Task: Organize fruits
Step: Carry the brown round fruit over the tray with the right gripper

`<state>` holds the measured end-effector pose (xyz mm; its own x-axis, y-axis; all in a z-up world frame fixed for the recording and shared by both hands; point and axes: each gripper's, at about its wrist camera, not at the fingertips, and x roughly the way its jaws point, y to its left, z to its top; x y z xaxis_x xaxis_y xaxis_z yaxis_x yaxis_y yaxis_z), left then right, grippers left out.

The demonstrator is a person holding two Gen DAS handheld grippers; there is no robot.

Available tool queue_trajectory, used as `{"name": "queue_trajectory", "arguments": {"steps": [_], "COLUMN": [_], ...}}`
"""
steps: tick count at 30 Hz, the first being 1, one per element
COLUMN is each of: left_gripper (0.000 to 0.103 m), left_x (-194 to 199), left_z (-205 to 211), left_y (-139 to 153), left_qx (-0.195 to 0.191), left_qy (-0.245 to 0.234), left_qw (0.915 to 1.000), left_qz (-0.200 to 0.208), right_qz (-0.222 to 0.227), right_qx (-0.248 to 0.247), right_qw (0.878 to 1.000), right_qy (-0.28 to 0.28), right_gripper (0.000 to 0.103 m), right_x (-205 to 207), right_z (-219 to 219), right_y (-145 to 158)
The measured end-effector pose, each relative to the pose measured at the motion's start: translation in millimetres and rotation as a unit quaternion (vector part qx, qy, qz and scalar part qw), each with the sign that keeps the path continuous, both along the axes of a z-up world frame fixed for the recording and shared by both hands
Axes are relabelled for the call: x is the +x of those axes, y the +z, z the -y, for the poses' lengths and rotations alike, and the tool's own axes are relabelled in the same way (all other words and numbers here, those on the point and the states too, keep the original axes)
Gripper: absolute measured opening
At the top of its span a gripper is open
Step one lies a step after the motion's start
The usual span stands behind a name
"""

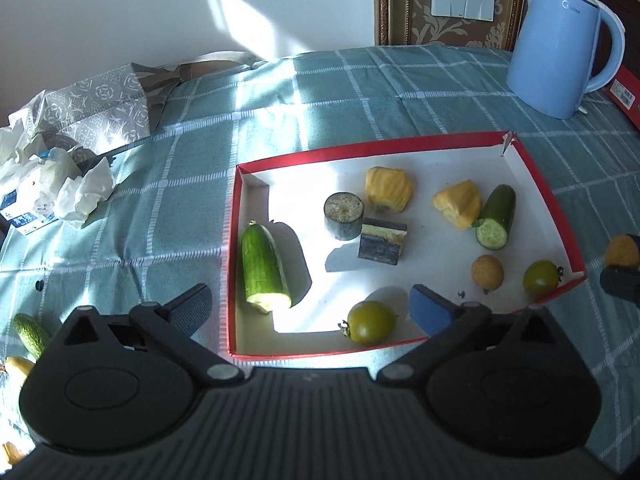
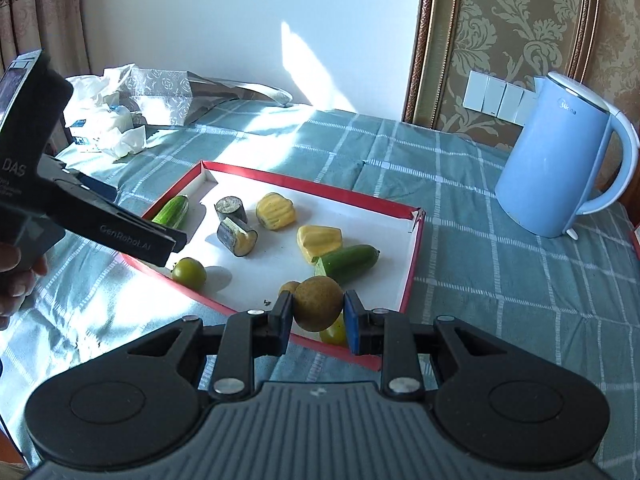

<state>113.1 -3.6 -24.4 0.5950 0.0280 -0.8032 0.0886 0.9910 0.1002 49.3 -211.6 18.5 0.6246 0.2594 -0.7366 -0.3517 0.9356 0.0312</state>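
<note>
A shallow red-rimmed white tray (image 1: 360, 148) (image 2: 414, 264) lies on the checked tablecloth. In it lie cucumber pieces (image 1: 264, 270) (image 1: 496, 216), two yellow fruit chunks (image 1: 388, 190) (image 1: 458, 204), two dark-skinned cut pieces (image 1: 344, 216) (image 1: 382, 242), green tomatoes (image 1: 372, 322) (image 1: 540, 278) and a small brown round fruit (image 1: 487, 272). My left gripper (image 1: 312, 312) is open and empty over the tray's near edge. My right gripper (image 2: 316, 316) is shut on a brown round fruit (image 2: 318, 303) above the tray's near right corner; it also shows at the right edge of the left wrist view (image 1: 622, 252).
A blue kettle (image 1: 560, 48) (image 2: 564, 164) stands beyond the tray at the right. Crumpled tissues and a patterned bag (image 1: 92, 108) (image 2: 160, 96) lie at the far left. A small cucumber (image 1: 30, 334) and yellow pieces lie on the cloth left of my left gripper.
</note>
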Motion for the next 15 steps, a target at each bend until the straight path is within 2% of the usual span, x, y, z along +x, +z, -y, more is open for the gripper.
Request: {"name": "queue_trajectory", "arguments": {"steps": [4, 15], "left_gripper": [0.103, 0.103], "left_x": [-9, -18], "left_z": [-17, -38], "left_y": [-2, 1], "left_qx": [-0.006, -0.008], "left_qy": [0.024, 0.046], "left_qw": [0.9997, 0.9988], "left_qz": [-0.006, -0.013], "right_qz": [0.001, -0.001], "right_qx": [-0.003, -0.005], "right_qw": [1.0, 1.0], "right_qy": [0.007, 0.019], "right_gripper": [0.026, 0.026], "right_x": [11, 31], "right_z": [-7, -20], "right_y": [-4, -13]}}
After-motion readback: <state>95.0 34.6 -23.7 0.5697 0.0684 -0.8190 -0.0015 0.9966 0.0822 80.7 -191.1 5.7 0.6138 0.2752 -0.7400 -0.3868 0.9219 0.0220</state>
